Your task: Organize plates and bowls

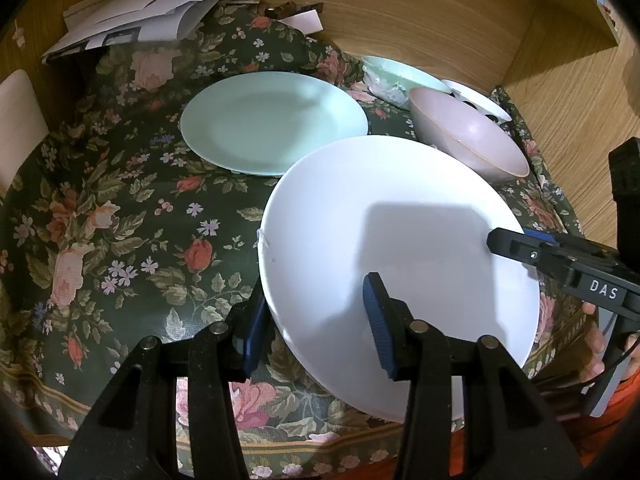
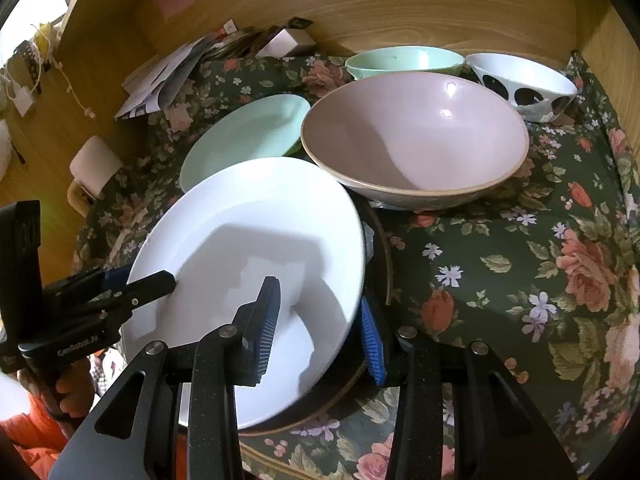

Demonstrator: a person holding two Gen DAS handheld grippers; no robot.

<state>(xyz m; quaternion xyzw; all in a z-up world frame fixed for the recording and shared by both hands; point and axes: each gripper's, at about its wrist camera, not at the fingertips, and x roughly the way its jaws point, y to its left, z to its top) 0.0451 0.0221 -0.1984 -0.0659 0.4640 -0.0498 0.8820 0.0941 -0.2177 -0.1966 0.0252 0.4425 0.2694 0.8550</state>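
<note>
A white plate (image 1: 400,220) (image 2: 248,208) hangs tilted between both grippers. My left gripper (image 1: 315,289) (image 2: 144,278) is shut on its left rim, one pad on top and one outside the edge. At the opposite rim my right gripper (image 2: 319,291) (image 1: 508,240) is shut on it too, with its outer pad between the white plate and a dark plate (image 2: 385,256) lying under it. Behind rest a mint plate (image 1: 272,120) (image 2: 248,132), a big pink bowl (image 1: 472,136) (image 2: 412,140), a mint bowl (image 1: 400,72) (image 2: 404,62) and a white bowl with black dots (image 1: 480,104) (image 2: 524,84).
Everything sits on a dark floral tablecloth (image 1: 120,208) (image 2: 500,264) boxed in by wooden walls (image 1: 420,12) at the back and right. A heap of papers (image 1: 140,20) (image 2: 160,80) fills the back left corner. A white cylinder (image 2: 96,164) stands at the left edge.
</note>
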